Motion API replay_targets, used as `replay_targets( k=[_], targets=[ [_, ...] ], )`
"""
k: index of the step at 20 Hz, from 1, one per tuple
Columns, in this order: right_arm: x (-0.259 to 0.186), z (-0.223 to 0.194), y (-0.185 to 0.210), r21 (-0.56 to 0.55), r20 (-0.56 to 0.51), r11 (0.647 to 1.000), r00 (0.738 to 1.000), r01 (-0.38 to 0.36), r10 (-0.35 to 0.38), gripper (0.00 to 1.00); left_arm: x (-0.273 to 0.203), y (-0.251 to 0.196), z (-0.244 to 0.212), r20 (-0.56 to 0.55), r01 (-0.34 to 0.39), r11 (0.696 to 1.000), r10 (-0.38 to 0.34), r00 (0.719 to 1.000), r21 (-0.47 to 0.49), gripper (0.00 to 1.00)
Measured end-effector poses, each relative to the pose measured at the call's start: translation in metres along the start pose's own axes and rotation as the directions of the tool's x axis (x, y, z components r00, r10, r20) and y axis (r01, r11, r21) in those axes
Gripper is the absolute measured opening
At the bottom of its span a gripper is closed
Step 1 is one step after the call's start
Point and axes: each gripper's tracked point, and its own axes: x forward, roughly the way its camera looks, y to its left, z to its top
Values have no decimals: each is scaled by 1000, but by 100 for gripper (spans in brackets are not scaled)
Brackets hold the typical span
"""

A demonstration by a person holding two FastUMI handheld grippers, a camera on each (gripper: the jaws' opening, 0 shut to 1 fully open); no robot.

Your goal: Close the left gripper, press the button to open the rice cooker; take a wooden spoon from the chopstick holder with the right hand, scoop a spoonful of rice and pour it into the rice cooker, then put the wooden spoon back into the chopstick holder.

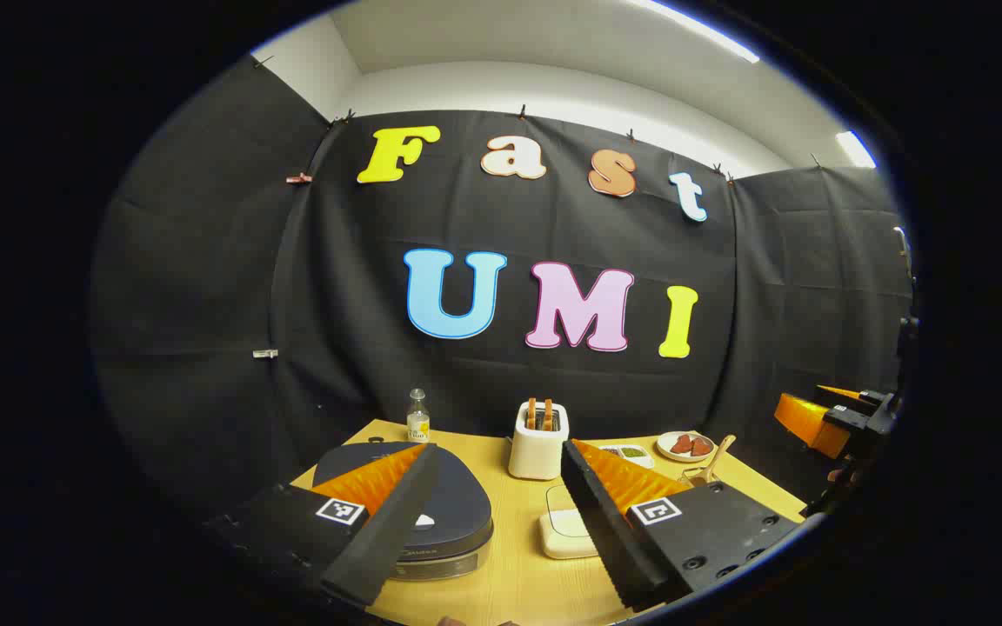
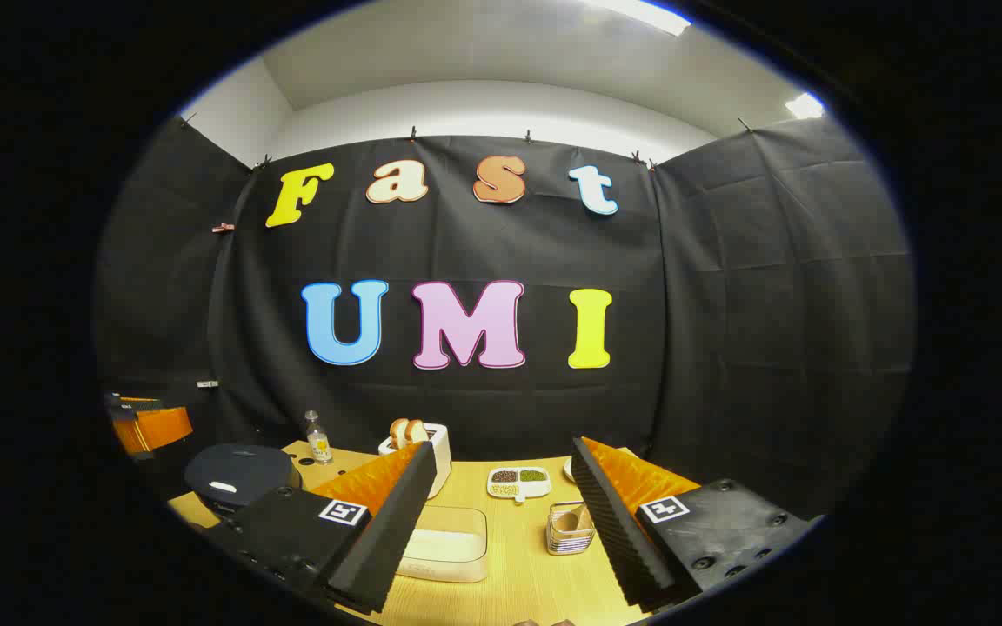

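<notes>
- On the wooden table (image 1: 518, 582), the rice cooker (image 1: 418, 513) sits at the left with its dark lid down, just beyond the left gripper (image 1: 501, 522), whose fingers are spread wide apart and grasp nothing
- Risk: the task wants this gripper clenched before it presses the button; with the fingers splayed like this, they would likely straddle the lid or slip off it, and the lid would stay down
- Over the table's middle, the right gripper (image 2: 501, 522) is likewise released and empty, with the chopstick holder (image 2: 571, 529) just ahead between its fingers
- The holder is a small wire basket with the wooden spoon (image 2: 572, 520) standing in it; a careless grab might tip so light a basket or drag it along the table
- The white container (image 2: 447, 543) beside the holder is presumably the rice; its contents look pale, but I cannot tell more
- The divided dish (image 2: 519, 482) holds small heaps of dark and green grains
- The toaster (image 2: 424, 452) holds two slices of bread
- A small bottle (image 2: 318, 448) stands near the back wall
</notes>
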Motion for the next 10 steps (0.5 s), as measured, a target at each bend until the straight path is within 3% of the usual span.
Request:
replay_targets(
  k=[10],
  targets=[
    [-5,-5,-7,15,-10,999,999,39,-39,98,9,5,-11,-18,28,1000,-28,999,6,95]
  ],
)
